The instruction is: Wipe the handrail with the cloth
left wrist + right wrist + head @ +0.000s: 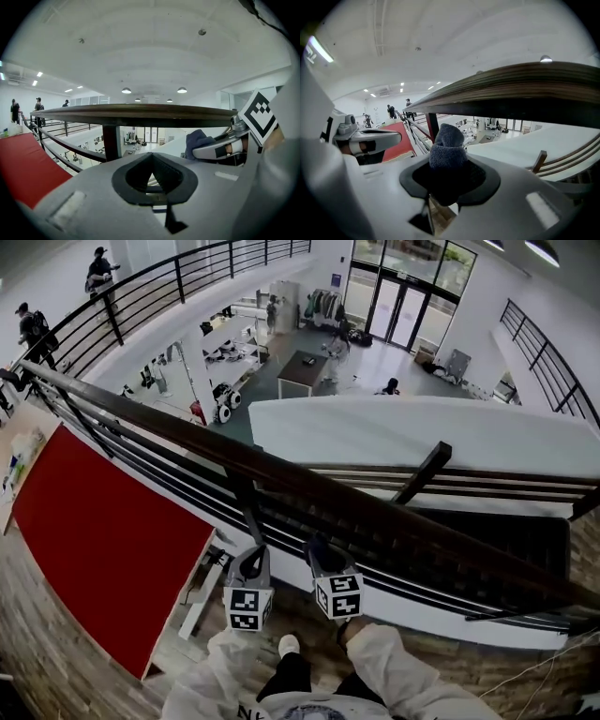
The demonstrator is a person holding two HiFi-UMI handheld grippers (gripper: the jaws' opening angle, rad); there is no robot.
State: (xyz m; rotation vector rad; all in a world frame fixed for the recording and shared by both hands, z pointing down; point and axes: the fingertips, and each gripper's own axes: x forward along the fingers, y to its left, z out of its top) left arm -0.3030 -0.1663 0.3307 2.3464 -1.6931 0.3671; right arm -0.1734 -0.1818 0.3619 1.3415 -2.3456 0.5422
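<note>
The dark wooden handrail [309, 491] runs from upper left to lower right across the head view. Both grippers hang just under its near side. My right gripper [448, 154] is shut on a bunched grey-blue cloth [447, 143], which pokes up from the jaws close below the rail's underside [525, 96]. My left gripper [151, 159] sits to the left of it by a black post [111, 140]; its jaws meet at the tips with nothing between them. In the left gripper view the cloth [198, 140] shows at the right, under the rail [140, 114].
Black horizontal bars [169, 474] run below the rail. A red panel [103, 521] lies at the left on the wooden floor. Beyond the rail is an open drop to a lower floor with tables [302, 371]. People [98, 268] stand on the far walkway.
</note>
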